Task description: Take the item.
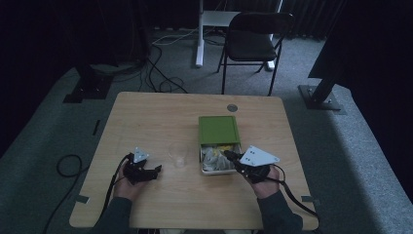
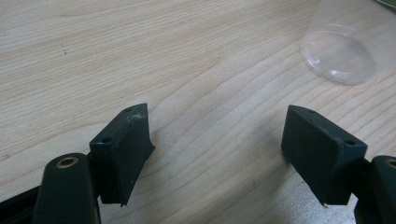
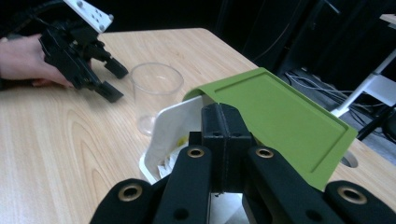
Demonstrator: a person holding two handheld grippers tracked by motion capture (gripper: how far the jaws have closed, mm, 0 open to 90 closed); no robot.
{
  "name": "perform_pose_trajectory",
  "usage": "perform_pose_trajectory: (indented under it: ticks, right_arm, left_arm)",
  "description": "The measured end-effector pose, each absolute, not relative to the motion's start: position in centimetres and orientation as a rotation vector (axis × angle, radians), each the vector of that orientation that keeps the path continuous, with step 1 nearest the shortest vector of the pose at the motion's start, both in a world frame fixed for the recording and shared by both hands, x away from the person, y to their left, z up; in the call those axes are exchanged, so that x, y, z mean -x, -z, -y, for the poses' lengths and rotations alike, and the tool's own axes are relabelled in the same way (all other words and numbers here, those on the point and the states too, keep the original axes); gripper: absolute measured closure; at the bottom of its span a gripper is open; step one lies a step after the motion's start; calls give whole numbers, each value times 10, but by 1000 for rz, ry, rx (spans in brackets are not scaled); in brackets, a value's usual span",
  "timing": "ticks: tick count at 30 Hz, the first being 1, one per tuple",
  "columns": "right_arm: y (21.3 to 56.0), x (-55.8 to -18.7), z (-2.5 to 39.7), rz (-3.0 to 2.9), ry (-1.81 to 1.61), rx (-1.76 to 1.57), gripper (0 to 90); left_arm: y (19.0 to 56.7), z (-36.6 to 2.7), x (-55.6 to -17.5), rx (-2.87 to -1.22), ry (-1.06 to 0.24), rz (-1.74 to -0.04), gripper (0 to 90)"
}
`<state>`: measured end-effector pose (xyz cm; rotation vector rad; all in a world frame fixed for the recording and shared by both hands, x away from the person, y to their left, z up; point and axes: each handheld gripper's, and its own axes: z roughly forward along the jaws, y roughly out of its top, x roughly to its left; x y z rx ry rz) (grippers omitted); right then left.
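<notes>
Close to the person, the left gripper (image 1: 155, 170) rests low on the wooden table (image 1: 146, 117) with its jaws wide apart and nothing between them. It looks like it is waiting. Just past it stands a clear plastic cup (image 1: 178, 153), upright and empty — maybe ready to catch something.

The right gripper (image 1: 228, 155) reaches into the open end of a white box (image 1: 208, 168). Its jaws are pressed together. I cannot tell if they pinch one of the little packets (image 1: 214, 157) inside, because the jaws hide it.

A bit farther on, the green lid (image 1: 218, 129) is slid partway back — that leaves the near end open so the gripper can get in.
</notes>
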<state>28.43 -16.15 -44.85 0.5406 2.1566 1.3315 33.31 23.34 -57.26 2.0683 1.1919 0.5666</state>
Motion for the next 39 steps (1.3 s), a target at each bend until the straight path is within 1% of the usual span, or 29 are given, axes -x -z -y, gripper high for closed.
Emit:
perform_pose_trajectory:
  ticks: [14, 17, 39]
  right_arm:
    - [441, -277, 153, -2158, -1381, -494, 900]
    - [435, -276, 146, -2173, -1405, -459, 900]
    - [426, -280, 118, -2219, -1543, -380, 900]
  left_arm:
    - [573, -233, -333, -2066, -566, -1193, 250]
    - [573, -233, -333, -2066, -566, -1193, 250]
    - [573, -233, -333, -2066, -566, -1193, 250]
